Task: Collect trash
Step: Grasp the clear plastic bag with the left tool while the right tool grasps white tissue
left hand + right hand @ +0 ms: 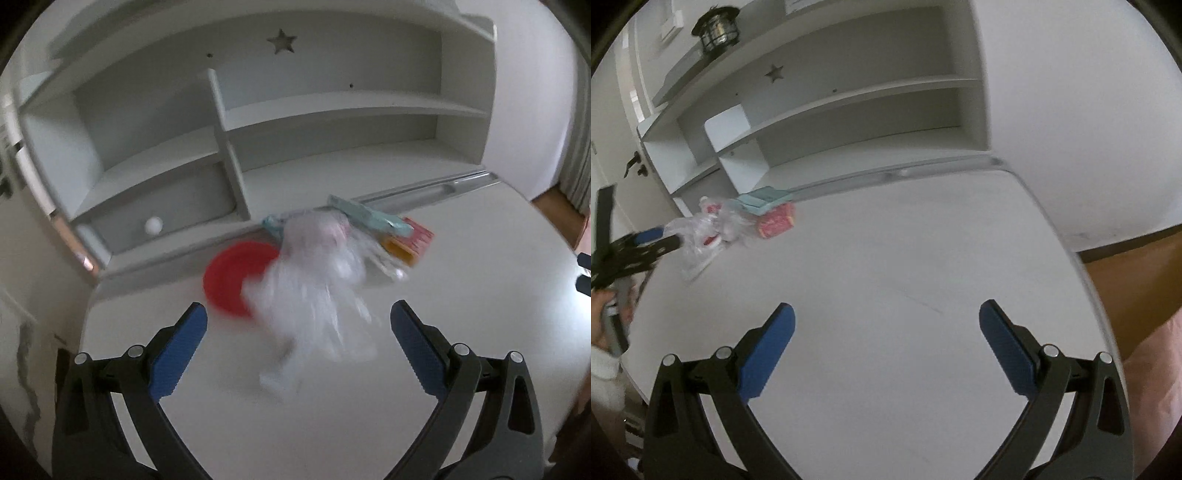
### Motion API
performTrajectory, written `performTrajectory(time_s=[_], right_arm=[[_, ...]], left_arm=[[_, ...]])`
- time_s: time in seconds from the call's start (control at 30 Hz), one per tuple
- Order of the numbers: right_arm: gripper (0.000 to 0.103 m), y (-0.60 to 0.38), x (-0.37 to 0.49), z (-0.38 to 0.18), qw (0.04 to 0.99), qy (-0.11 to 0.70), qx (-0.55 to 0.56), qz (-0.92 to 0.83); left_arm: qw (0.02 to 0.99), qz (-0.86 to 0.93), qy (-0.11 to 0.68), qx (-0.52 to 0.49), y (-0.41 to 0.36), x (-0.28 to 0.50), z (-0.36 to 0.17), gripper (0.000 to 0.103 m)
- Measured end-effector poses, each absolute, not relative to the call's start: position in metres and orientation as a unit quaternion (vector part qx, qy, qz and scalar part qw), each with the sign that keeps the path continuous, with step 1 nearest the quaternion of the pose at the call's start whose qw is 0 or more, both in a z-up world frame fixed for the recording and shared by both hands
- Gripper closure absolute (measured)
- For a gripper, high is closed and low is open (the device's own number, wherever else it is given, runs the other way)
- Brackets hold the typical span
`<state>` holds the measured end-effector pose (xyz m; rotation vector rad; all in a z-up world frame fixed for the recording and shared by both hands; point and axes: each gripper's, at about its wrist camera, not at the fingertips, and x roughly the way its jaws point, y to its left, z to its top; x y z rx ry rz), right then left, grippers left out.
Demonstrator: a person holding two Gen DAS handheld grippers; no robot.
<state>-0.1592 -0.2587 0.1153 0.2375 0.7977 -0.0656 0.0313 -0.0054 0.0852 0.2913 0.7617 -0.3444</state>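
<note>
A crumpled clear plastic bag [314, 280] lies on the white desk [461, 332], blurred by motion. It partly covers a red plate [231, 277]. Behind it sit a red and yellow box [413, 240] and a flat teal packet [369, 216]. My left gripper [297, 325] is open just short of the bag, one blue finger on each side. In the right wrist view the bag [701, 232], the red box [775, 221] and the teal packet [761, 197] sit far left. My right gripper [886, 325] is open above bare desk, holding nothing.
A white shelf unit [258, 110] with a star cutout stands along the back of the desk, with a small white ball [153, 225] in its lower left bay. A dark lantern [716, 26] sits on top. Wooden floor [1126, 280] lies past the right edge.
</note>
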Motion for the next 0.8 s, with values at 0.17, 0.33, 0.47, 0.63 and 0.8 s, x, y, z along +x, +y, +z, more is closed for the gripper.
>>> performTrajectory(time_s=[0.17, 0.33, 0.47, 0.63, 0.8], right_arm=[[0.006, -0.238, -0.119, 0.116, 0.908, 0.403, 0.109, -0.018], [0.006, -0.225, -0.086, 0.117, 0.906, 0.412, 0.099, -0.006], [0.006, -0.200, -0.053, 0.118, 0.905, 0.414, 0.095, 0.018], [0.006, -0.149, -0.016, 0.116, 0.902, 0.415, 0.089, 0.078], [0.006, -0.112, 0.003, 0.109, 0.897, 0.424, 0.067, 0.110]], left_arm=[[0.876, -0.210, 0.403, 0.161, -0.028, 0.077, 0.056, 0.048], [0.883, -0.259, 0.386, 0.066, 0.012, 0.061, 0.069, 0.073], [0.891, -0.259, 0.370, 0.034, 0.058, 0.033, 0.084, 0.071], [0.897, -0.227, 0.380, 0.009, 0.091, 0.025, 0.077, 0.070], [0.916, -0.121, 0.381, -0.012, 0.137, 0.022, 0.060, 0.071]])
